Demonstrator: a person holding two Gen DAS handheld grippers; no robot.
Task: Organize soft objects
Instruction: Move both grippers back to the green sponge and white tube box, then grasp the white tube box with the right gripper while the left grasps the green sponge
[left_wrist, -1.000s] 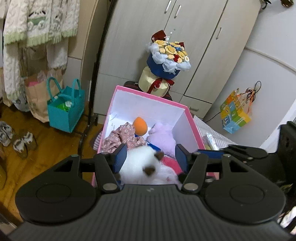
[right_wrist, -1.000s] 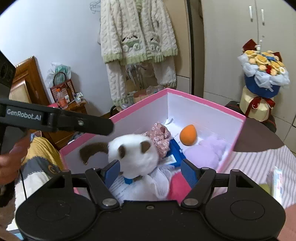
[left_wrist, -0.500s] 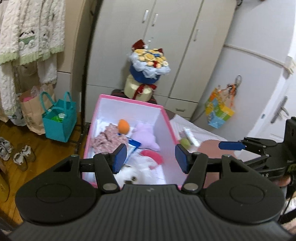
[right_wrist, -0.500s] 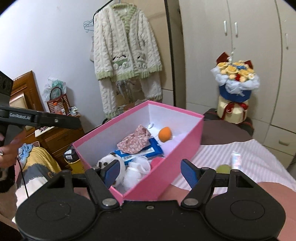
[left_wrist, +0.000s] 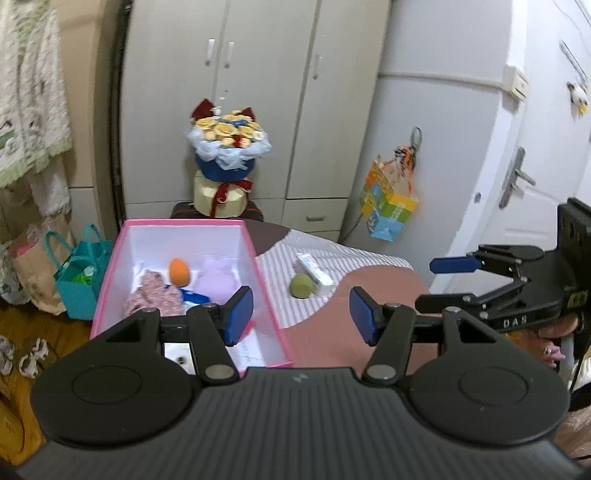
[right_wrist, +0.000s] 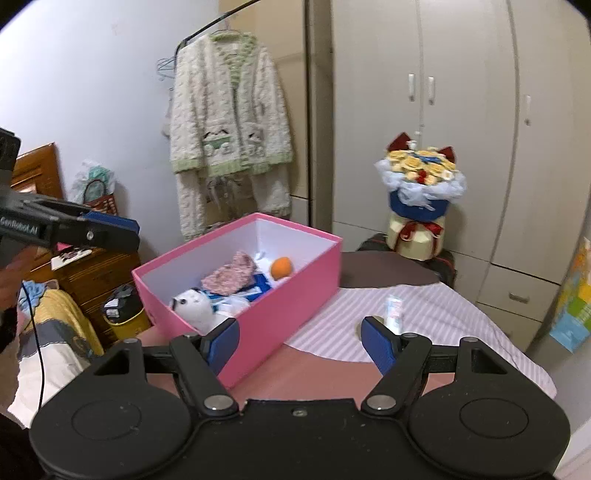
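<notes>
My left gripper (left_wrist: 301, 314): jaws apart, nothing between the blue pads; it hangs over the near right corner of the pink box (left_wrist: 271, 314), above the rim.
My right gripper (right_wrist: 299, 345): jaws spread wide and empty, held off the box's long outer wall, over the bed cover (right_wrist: 436, 317).
Pink box: open-topped, on the bed's left part; its far short wall faces the flower bouquet (left_wrist: 225, 144), its right wall runs beside the striped cover.
In the box: white plush cat (right_wrist: 195, 304) at the near end, floral cloth (right_wrist: 231, 275) mid-box, orange sponge (left_wrist: 179, 271) and lilac plush (left_wrist: 216, 282) toward the far end, a blue packet (right_wrist: 258, 286) beneath the cloth.
Outside the box: green ball (left_wrist: 301, 286) and a small tube (left_wrist: 314, 271) touching it, both on the stripes, well clear of the box wall.
Open room: bare cover between the box's right wall and the ball; plain brown cover nearer me.
Edges: the bed ends close to the wardrobe (right_wrist: 461, 110) and the door (left_wrist: 535, 155).
</notes>
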